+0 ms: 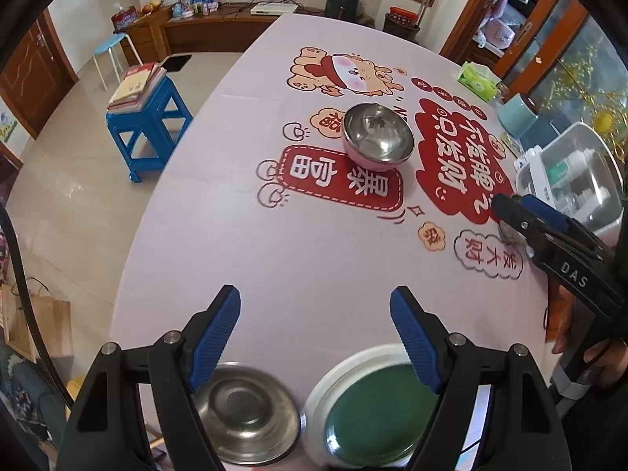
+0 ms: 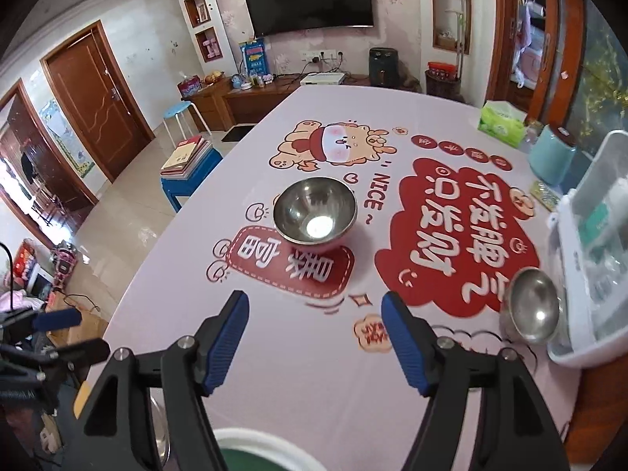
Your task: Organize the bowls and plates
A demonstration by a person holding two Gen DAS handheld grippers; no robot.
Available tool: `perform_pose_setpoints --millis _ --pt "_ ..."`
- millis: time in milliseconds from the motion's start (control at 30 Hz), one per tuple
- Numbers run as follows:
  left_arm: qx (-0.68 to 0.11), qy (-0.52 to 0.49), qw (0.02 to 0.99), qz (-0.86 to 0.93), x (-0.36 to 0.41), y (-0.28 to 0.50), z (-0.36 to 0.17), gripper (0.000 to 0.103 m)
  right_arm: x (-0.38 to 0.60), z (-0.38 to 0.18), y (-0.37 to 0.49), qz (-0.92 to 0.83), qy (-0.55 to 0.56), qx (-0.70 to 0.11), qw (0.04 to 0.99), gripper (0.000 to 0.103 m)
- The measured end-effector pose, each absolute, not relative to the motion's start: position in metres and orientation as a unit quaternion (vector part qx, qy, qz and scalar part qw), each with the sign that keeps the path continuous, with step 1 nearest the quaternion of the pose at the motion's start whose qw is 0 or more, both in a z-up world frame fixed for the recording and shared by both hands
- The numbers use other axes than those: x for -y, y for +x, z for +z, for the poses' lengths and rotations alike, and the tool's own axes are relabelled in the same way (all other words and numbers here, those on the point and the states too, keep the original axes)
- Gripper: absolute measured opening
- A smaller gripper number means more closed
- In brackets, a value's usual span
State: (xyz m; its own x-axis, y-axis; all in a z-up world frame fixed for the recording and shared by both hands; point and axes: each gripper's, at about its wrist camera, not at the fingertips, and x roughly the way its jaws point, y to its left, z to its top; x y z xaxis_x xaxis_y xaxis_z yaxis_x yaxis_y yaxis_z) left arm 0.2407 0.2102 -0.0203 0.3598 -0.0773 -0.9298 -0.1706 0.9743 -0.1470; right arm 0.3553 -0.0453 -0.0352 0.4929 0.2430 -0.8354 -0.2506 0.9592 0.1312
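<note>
Both claws stood wide with nothing between their pads. The left claw (image 1: 315,306) hung over the near edge of the surface (image 1: 314,267), with a steel plate (image 1: 247,412) and a green plate (image 1: 376,424) side by side just beneath it, apparently gathered there as the start of a sorted group. The right claw (image 2: 315,310) hovered above bare cloth, pointing toward the pink bowl (image 2: 315,212) that sat upright alone in the middle, which looked like the next thing to collect. A small steel bowl (image 2: 532,316) rested tilted against the white box (image 2: 588,314) at the right edge, likely leaning there because the box propped it.

In the left view the right claw's arm covered that small bowl almost entirely. Both plates were cut off by the frame bottom and partly masked by the claw arms, and motion blur softened their rims, so whether they touched could not be told.
</note>
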Motion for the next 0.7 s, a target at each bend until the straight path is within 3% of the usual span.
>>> perform_pose_setpoints --millis 700 --pt "-0.561 -0.143 0.813 0.070 -0.197 0.390 -0.083 0.079 0.073 -0.130 0.468 0.163 0.111 -0.515 0.834 0.070"
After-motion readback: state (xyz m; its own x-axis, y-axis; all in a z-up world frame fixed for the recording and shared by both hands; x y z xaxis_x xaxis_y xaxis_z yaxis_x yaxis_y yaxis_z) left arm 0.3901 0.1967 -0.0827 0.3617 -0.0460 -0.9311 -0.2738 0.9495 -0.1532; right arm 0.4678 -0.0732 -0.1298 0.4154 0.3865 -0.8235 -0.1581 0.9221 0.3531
